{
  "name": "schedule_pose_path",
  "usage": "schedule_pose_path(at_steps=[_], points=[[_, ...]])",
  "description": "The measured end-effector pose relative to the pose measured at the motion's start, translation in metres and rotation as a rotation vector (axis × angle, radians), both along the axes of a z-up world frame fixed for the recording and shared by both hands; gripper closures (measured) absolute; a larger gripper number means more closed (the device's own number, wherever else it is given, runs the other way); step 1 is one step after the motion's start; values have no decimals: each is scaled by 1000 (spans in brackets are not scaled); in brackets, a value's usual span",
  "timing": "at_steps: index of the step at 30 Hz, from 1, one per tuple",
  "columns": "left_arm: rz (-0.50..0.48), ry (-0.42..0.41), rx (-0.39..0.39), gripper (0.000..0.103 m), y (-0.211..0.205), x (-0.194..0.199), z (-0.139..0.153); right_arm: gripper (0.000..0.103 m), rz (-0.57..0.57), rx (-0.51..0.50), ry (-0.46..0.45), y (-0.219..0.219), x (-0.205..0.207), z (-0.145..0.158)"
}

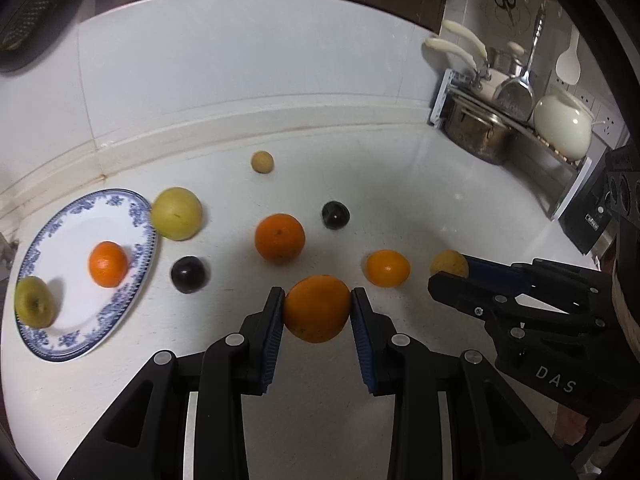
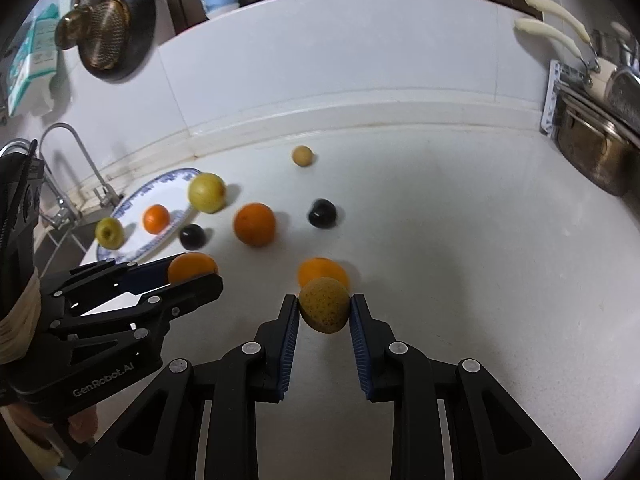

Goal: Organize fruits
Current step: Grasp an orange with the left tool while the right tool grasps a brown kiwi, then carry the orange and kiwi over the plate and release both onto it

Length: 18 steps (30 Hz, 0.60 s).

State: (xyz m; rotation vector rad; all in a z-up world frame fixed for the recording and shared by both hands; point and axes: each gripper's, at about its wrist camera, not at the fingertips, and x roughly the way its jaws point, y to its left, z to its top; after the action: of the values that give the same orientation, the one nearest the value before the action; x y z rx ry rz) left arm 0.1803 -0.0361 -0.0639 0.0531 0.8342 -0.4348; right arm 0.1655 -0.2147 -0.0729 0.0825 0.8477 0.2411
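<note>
My left gripper [image 1: 317,305] is shut on an orange [image 1: 317,308], held over the white counter; it also shows in the right wrist view [image 2: 192,266]. My right gripper [image 2: 325,307] is shut on a speckled yellow-brown fruit [image 2: 324,310], which shows in the left wrist view too [image 1: 448,263]. A blue-patterned plate [image 1: 72,224] at the left holds a small orange [image 1: 108,264] and a green apple [image 1: 35,301]. Loose on the counter lie a yellow apple [image 1: 176,213], an orange [image 1: 279,238], a smaller orange [image 1: 388,268], two dark plums [image 1: 189,274] [image 1: 335,215] and a small tan fruit [image 1: 262,162].
A dish rack with a steel pot [image 1: 476,128], pans and a white jar [image 1: 562,126] stands at the back right. A sink with a tap [image 2: 76,168] lies left of the plate. The tiled wall [image 1: 240,60] bounds the counter at the back.
</note>
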Motion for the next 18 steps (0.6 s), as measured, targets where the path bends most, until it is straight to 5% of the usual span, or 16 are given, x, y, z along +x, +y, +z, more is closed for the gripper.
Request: schedule_pose_path(at_steps=[18], points=[[138,-90,-17,70,67,-21,41,76,150,15,-120,64,-13,50]])
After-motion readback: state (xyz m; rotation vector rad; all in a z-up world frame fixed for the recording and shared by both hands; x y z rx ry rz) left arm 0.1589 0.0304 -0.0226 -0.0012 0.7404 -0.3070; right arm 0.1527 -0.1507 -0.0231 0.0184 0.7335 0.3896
